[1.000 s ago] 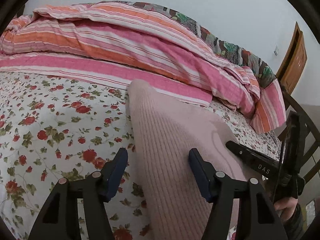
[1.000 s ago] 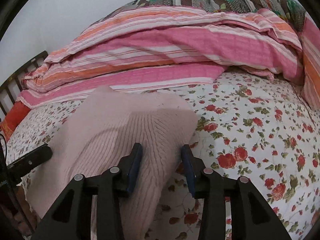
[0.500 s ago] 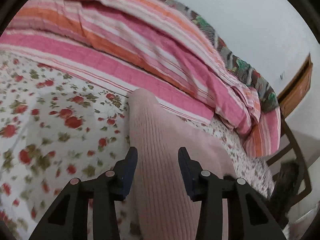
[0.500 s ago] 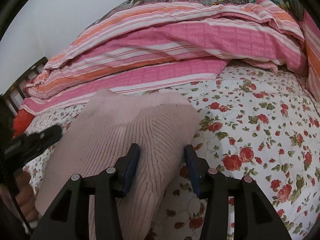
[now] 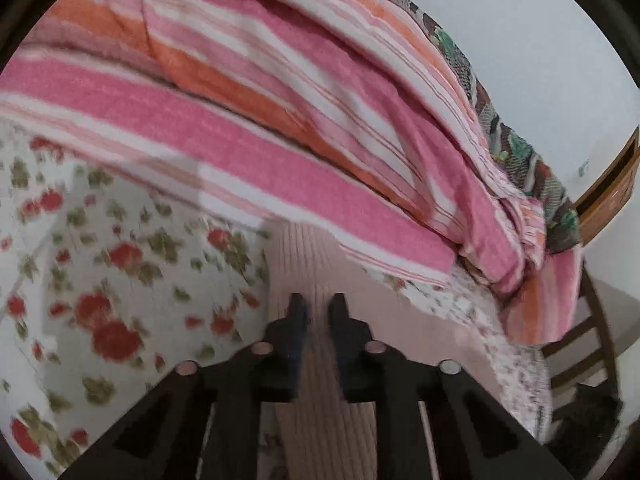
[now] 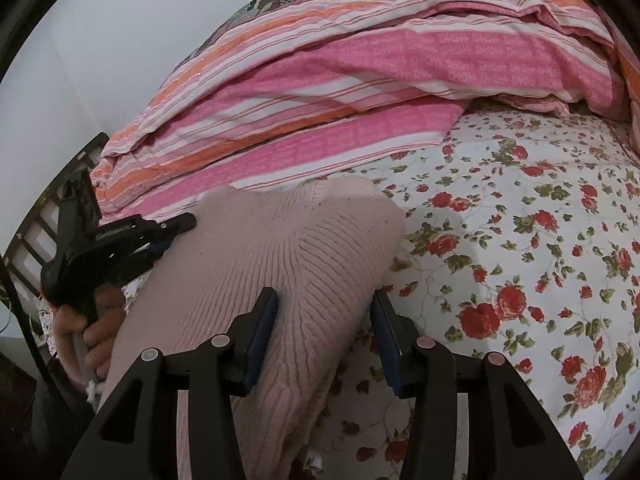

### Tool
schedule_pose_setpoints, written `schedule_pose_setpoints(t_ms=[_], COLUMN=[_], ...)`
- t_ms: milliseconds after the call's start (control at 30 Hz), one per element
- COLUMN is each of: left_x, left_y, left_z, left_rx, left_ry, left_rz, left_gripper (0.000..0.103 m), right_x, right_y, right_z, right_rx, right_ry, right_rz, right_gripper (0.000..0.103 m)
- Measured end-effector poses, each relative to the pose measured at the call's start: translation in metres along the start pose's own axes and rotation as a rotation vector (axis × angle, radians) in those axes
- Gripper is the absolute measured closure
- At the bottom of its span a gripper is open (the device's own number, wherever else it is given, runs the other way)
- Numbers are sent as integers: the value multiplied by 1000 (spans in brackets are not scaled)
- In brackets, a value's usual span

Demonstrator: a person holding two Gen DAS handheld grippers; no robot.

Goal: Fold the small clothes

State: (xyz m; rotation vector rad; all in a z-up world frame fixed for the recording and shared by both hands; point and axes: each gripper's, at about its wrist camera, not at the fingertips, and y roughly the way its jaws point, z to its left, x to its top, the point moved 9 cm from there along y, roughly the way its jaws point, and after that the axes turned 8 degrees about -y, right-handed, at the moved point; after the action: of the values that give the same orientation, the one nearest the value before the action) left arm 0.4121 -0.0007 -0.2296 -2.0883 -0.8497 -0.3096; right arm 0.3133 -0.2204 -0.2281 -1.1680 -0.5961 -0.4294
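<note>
A pale pink ribbed knit garment point(image 6: 280, 264) lies on the floral bed sheet point(image 6: 520, 240). In the left wrist view the garment point(image 5: 316, 400) runs under my left gripper point(image 5: 318, 308), whose fingers are nearly together with a ribbed fold between them. In the right wrist view my right gripper point(image 6: 326, 304) is open, its fingers straddling the garment's near edge. The left gripper point(image 6: 160, 232) also shows there at the garment's left side, held by a hand.
A pink, orange and white striped duvet point(image 6: 360, 72) is piled along the far side of the bed, also in the left wrist view point(image 5: 280, 100). A dark wooden bed frame point(image 5: 592, 340) and a brown door point(image 5: 612, 188) stand at the right.
My left gripper has closed from wide open to nearly shut on the garment and moved forward toward the duvet. My right gripper has stayed open over the garment's edge.
</note>
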Motion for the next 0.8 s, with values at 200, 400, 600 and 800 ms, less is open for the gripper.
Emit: schedule_pose_setpoints(t_ms=[200, 400, 600, 800], left_x=[-13, -37, -56, -64], left_y=[-13, -36, -37, -40], left_z=[-14, -32, -34, -33], left_rx=[96, 97, 130, 155], left_ry=[157, 275, 334, 370], left_rz=[7, 26, -14, -28], left_gripper=[90, 75, 58, 56], right_x=[7, 6, 18, 16], right_y=[-3, -1, -9, -1], right_z=[1, 2, 1, -11], right_rx=[1, -19, -77, -155], right_ry=[-17, -34, -73, -70], right_rz=[-43, -52, -124, -92], right_gripper=[57, 57, 57, 60])
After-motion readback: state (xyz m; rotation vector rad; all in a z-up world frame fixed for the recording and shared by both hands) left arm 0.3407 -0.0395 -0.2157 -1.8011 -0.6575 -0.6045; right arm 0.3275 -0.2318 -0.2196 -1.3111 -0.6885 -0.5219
